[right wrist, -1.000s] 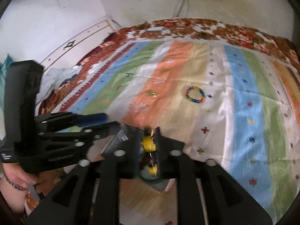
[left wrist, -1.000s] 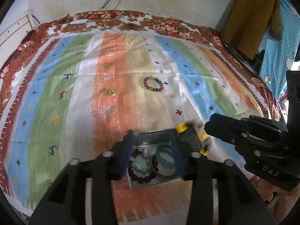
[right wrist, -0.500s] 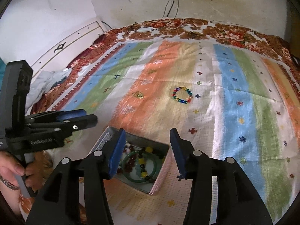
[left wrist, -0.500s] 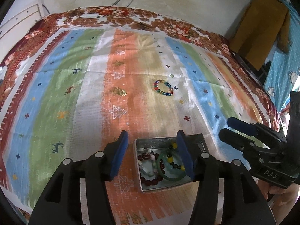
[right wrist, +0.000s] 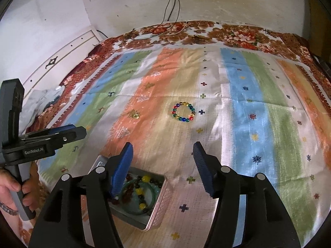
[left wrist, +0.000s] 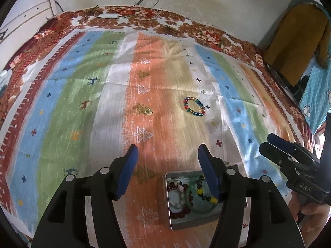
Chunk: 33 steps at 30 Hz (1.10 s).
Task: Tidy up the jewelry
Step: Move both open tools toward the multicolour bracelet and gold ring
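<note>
A small metal tin (left wrist: 168, 198) (right wrist: 159, 202) lies on the striped cloth near its front edge. It holds a green bangle (left wrist: 203, 208) (right wrist: 154, 194), a dark red bead bracelet (left wrist: 182, 212), a white piece and a yellow-and-black bead bracelet (right wrist: 142, 192). A multicoloured bead bracelet (left wrist: 194, 106) (right wrist: 183, 111) lies flat on the cloth further back. A small gold item (left wrist: 148, 111) (right wrist: 135, 115) lies left of it. My left gripper (left wrist: 167, 155) is open and empty above the tin's left side. My right gripper (right wrist: 162, 153) is open and empty above the tin's right side.
The striped cloth (left wrist: 68, 107) covers a bed with a floral border (right wrist: 238, 33). A wall with a hanging cable (right wrist: 172, 2) stands behind. A brown garment (left wrist: 298, 41) hangs at the right. A white headboard (right wrist: 68, 49) runs along the left.
My right gripper let the yellow-and-black bracelet go into the tin, opened, and rose. My left gripper rose and shifted left, so the tin now sits lower right in its view.
</note>
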Tool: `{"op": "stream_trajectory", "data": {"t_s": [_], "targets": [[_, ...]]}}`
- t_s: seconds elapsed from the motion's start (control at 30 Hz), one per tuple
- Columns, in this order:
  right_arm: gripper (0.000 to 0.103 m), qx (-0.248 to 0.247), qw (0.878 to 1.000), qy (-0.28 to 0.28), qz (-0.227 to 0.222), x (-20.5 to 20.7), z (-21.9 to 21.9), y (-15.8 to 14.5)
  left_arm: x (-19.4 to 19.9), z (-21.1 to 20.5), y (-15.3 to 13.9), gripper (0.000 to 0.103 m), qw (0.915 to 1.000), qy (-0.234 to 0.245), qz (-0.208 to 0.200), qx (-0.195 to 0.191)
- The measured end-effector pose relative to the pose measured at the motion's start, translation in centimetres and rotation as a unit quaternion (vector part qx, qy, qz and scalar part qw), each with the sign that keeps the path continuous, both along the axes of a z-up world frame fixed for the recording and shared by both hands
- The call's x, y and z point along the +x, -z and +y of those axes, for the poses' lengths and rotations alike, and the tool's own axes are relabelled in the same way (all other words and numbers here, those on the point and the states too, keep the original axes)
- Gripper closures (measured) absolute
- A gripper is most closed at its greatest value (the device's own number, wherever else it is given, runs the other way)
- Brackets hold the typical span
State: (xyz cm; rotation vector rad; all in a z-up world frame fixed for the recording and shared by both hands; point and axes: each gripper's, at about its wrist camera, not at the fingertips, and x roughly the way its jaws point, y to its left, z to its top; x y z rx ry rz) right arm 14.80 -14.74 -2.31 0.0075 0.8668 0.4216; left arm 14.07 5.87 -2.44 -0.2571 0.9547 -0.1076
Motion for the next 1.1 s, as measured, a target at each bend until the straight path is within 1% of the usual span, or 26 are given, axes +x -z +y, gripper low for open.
{"op": "stream_trajectory", "data": {"t_s": [0.2, 0.3, 0.47, 0.57, 0.7, 0.83, 0.93, 1.1], "targets": [[0.042, -0.013, 1.0, 0.012, -0.002, 1.6, 0.0, 0.3, 2.0, 0.2, 0.5, 0.042, 0.9998, -0.002, 0.01, 0.018], [0.042, -0.033, 0.999, 0.018, -0.009, 2.6, 0.2, 0.5, 2.8, 0.3, 0.8, 0.042, 0.9996, -0.003, 0.017, 0.023], [0.042, -0.019, 0.999, 0.028, 0.007, 4.3, -0.1, 1.1, 4.1, 0.6, 1.0, 0.042, 0.9995, -0.005, 0.02, 0.025], [0.042, -0.027, 0.999, 0.035, 0.006, 5.5, 0.0, 1.4, 5.0, 0.5, 1.3, 0.042, 0.9994, -0.005, 0.025, 0.023], [0.042, -0.023, 0.999, 0.043, 0.019, 7.0, -0.2, 1.9, 6.1, 0.2, 1.9, 0.042, 0.9989, -0.001, 0.032, 0.035], [0.038, -0.018, 0.998, 0.046, 0.026, 8.0, -0.3, 2.3, 7.2, 0.3, 2.1, 0.041, 0.9986, -0.007, 0.032, 0.04], [0.037, -0.02, 0.998, 0.047, 0.03, 8.8, -0.2, 2.6, 7.9, 0.4, 2.3, 0.041, 0.9986, -0.006, 0.035, 0.038], [0.037, -0.014, 0.998, 0.05, 0.047, 10.2, -0.1, 3.4, 9.4, 0.4, 3.1, 0.041, 0.9982, -0.005, 0.045, 0.04]]}}
